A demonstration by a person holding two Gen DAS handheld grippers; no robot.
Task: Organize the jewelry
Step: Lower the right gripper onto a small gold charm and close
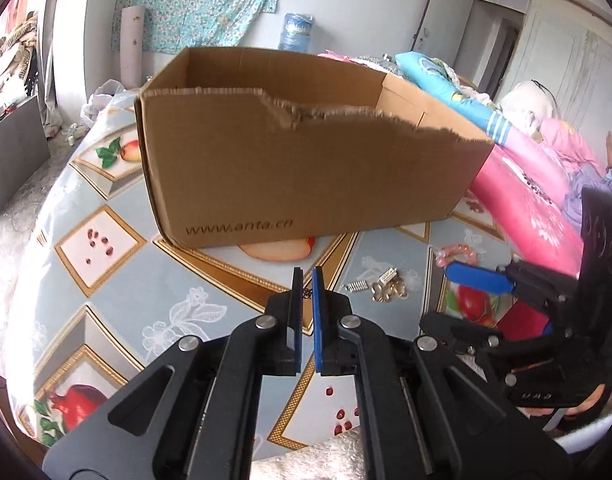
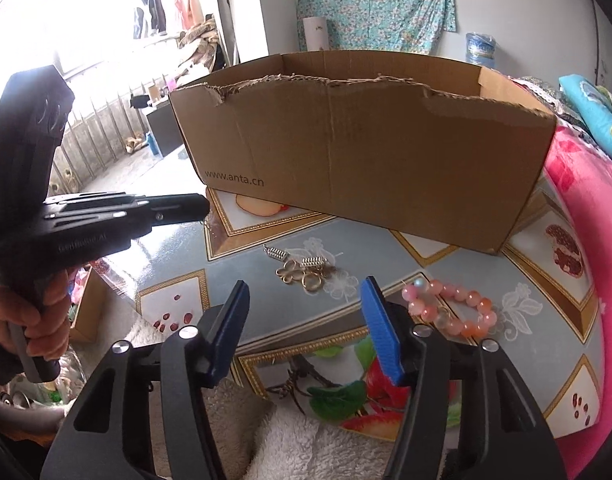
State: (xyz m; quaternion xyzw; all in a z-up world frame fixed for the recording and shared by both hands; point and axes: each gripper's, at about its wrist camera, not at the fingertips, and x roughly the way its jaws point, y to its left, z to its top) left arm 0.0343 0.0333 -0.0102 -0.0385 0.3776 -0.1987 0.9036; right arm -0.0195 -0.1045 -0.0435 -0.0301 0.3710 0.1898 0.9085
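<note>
While left gripper [image 1: 307, 276] pinches small dark chain [image 1: 306, 293] between near-shut fingers above tabletop [image 1: 118, 240], right gripper [image 2: 306, 292] hangs half spread, nothing between fingers. Just beyond right fingertips: two silver springs [image 2: 277, 255], one gold charm cluster [image 2: 304, 276]. One pink bead bracelet [image 2: 452, 308] beside right finger, long axis slanting toward right edge. One cardboard box [image 2: 366, 168] behind.
</note>
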